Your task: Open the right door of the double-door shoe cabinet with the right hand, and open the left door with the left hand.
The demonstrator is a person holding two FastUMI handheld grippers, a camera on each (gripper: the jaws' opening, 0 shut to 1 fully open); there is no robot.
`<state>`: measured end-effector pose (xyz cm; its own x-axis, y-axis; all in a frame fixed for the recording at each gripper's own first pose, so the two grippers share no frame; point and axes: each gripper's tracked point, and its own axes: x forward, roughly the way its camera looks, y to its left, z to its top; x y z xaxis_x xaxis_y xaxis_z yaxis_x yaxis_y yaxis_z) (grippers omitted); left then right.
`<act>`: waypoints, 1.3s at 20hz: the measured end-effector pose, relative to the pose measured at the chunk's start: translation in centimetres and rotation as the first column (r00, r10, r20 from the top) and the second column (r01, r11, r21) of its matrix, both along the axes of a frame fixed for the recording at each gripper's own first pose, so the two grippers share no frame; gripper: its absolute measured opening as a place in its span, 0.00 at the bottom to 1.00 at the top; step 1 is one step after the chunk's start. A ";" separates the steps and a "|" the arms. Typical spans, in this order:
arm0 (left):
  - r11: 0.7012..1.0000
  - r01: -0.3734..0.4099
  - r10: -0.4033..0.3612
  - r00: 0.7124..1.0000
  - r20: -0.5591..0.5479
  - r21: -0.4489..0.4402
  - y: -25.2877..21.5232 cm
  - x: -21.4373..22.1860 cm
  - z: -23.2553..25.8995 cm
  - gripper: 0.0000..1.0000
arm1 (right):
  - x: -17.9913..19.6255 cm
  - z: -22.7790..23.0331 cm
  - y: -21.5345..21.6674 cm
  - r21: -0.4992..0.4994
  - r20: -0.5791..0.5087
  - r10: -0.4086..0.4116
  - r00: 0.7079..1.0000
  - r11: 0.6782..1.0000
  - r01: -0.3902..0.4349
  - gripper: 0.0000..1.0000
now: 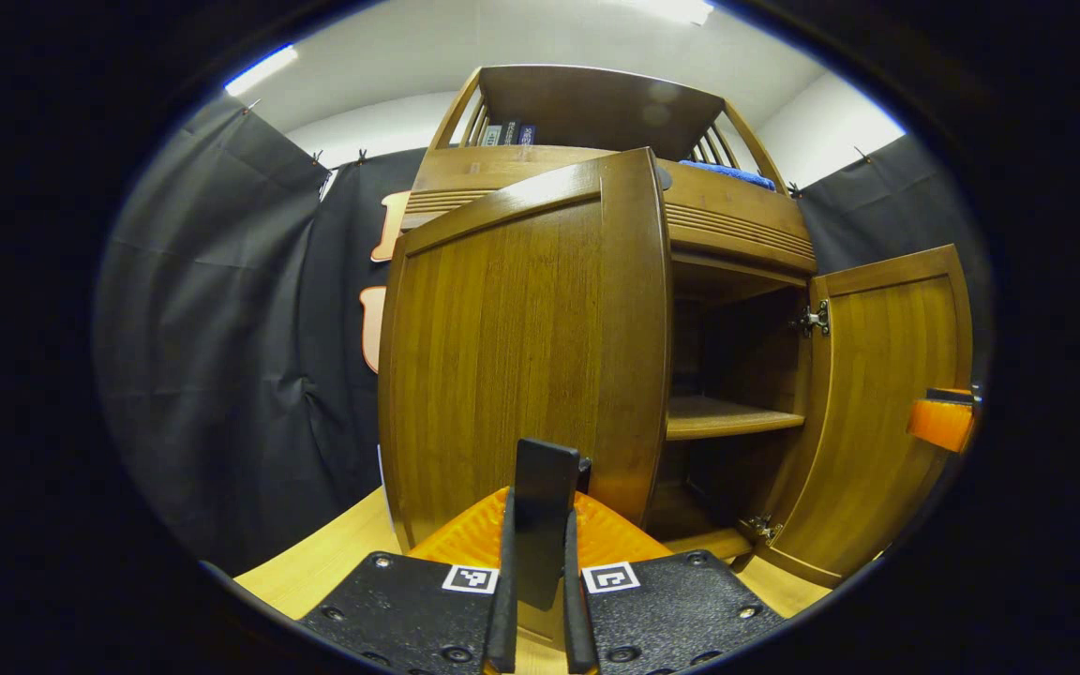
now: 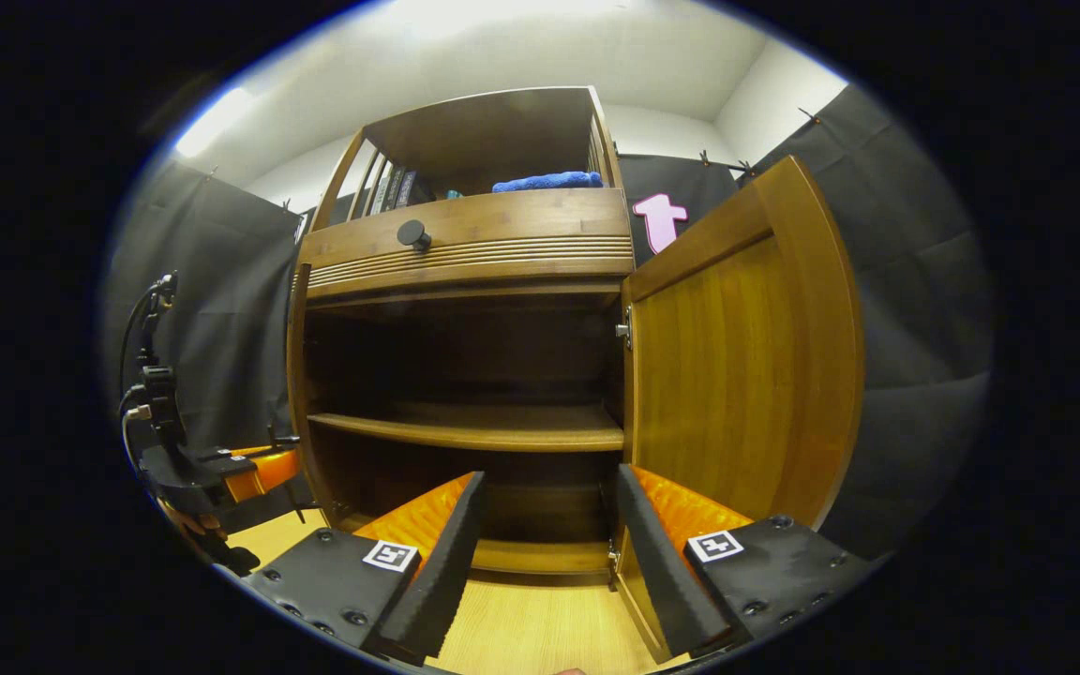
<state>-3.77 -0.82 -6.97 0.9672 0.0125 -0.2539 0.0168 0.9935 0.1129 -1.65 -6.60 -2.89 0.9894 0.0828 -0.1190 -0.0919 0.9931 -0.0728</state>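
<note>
While both doors of the shoe cabinet [image 2: 465, 244] stand swung out, the two claws sit low in front of it, over the light wood tabletop [image 2: 540, 637].

Left gripper view: left claw [image 1: 540, 600] has its fingers drawn close together on a dark upright handle [image 1: 545, 487] at the lower edge of the left door [image 1: 521, 347]; both fingers look pressed against its sides. Left door is partly open, its free edge towards the camera, covering the left part of the interior. Right door [image 1: 877, 412] is wide open at far right, hinges [image 1: 815, 319] showing. An orange-bodied piece of the other gripper [image 1: 943, 422] sits by that door's outer edge.

Right gripper view: right claw [image 2: 545, 553] is spread wide, holding nothing, aimed at the open interior. Right door [image 2: 737, 356] stands open just beside the right finger; can't tell if they touch. Inner shelf [image 2: 474, 427] is bare. Round dark knob [image 2: 413, 234] sits on the drawer front above. Top shelf holds books [image 2: 395, 190] and a blue cloth [image 2: 547, 181]. Left claw and its cables [image 2: 193, 459] show at far left.
</note>
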 end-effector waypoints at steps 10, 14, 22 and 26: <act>0.992 -0.122 0.121 0.991 0.050 0.019 5.9 -4.0 2.3 0.19 | 1.7 -0.7 2.9 0.009 0.005 0.034 0.999 0.999 -0.034 0.89; 0.990 -0.144 0.143 0.988 0.054 0.015 8.6 -4.7 2.8 0.14 | 2.1 -1.0 3.8 0.018 0.007 0.033 0.999 0.999 -0.034 0.89; 0.995 -0.102 0.101 0.994 0.048 0.014 13.9 -5.3 4.0 0.05 | 2.8 -1.5 5.0 0.012 0.005 0.029 1.000 1.000 -0.029 0.89; 1.000 -0.023 0.023 0.999 0.024 0.008 16.1 -5.2 4.1 0.00 | 2.9 -1.8 5.2 0.022 -0.013 0.012 1.000 1.000 -0.012 0.89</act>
<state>-8.99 15.25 -2.86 0.9724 0.0366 -0.2305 -0.0087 0.9926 0.1208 1.30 -1.41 -4.65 0.9867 0.0973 -0.1300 -0.1046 0.9933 -0.0501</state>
